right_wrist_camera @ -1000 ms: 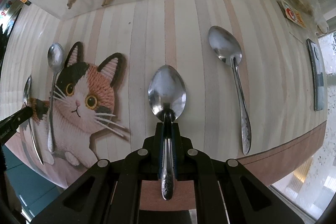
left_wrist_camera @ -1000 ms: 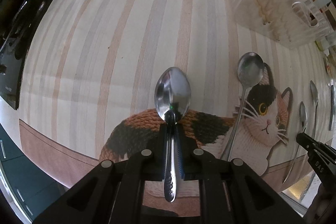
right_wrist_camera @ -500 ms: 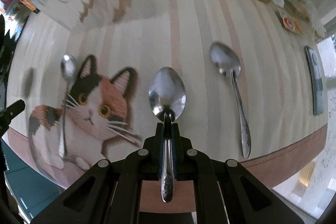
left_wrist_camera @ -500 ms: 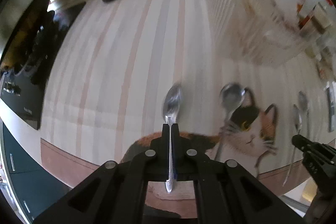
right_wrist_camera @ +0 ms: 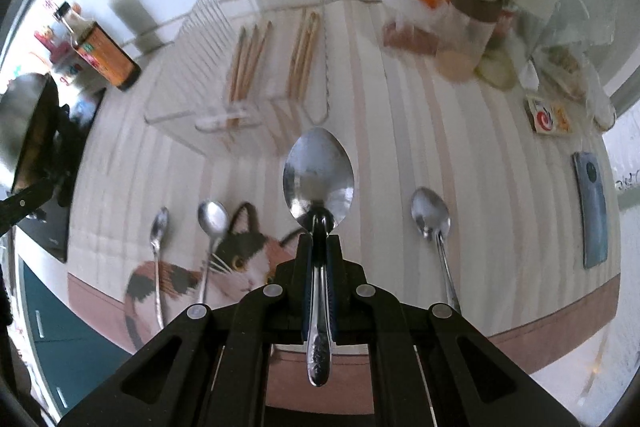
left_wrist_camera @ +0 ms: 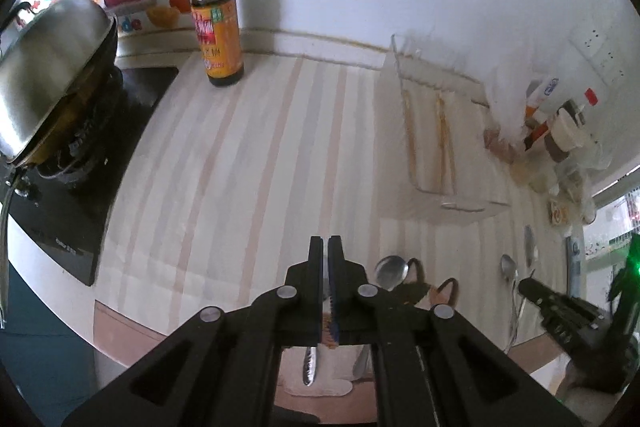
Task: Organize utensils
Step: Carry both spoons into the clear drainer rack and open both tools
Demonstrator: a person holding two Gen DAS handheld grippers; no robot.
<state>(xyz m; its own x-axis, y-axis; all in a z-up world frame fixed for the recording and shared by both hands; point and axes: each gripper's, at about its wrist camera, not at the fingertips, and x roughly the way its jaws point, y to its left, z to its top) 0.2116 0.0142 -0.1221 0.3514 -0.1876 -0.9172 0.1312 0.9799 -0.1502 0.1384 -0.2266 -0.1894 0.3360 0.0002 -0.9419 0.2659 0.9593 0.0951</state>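
My right gripper [right_wrist_camera: 320, 239] is shut on the neck of a steel spoon [right_wrist_camera: 318, 179], held well above the striped counter. My left gripper [left_wrist_camera: 325, 247] is raised too; its jaws are opening by a sliver from shut, with nothing between them. The spoon it carried [right_wrist_camera: 159, 227] lies on the cat mat [right_wrist_camera: 248, 259], its handle [left_wrist_camera: 310, 367] showing below my left fingers. A second spoon [right_wrist_camera: 214, 217] rests on the cat's ear and a third [right_wrist_camera: 431, 213] lies to the right. A clear rack [right_wrist_camera: 176, 115] with chopsticks [right_wrist_camera: 248, 63] stands behind.
A sauce bottle [left_wrist_camera: 216, 23] stands at the back wall, beside a lidded pot [left_wrist_camera: 52, 67] on a black stove [left_wrist_camera: 60, 211]. Jars and tubs [right_wrist_camera: 472, 7] crowd the back right. A phone [right_wrist_camera: 592, 207] and a small card [right_wrist_camera: 546, 117] lie at the right. The counter edge runs close below.
Both grippers have risen and tipped up toward the wall. The left spoon turned edge-on, then left the left gripper and now lies on the cat mat. The right spoon stays gripped.
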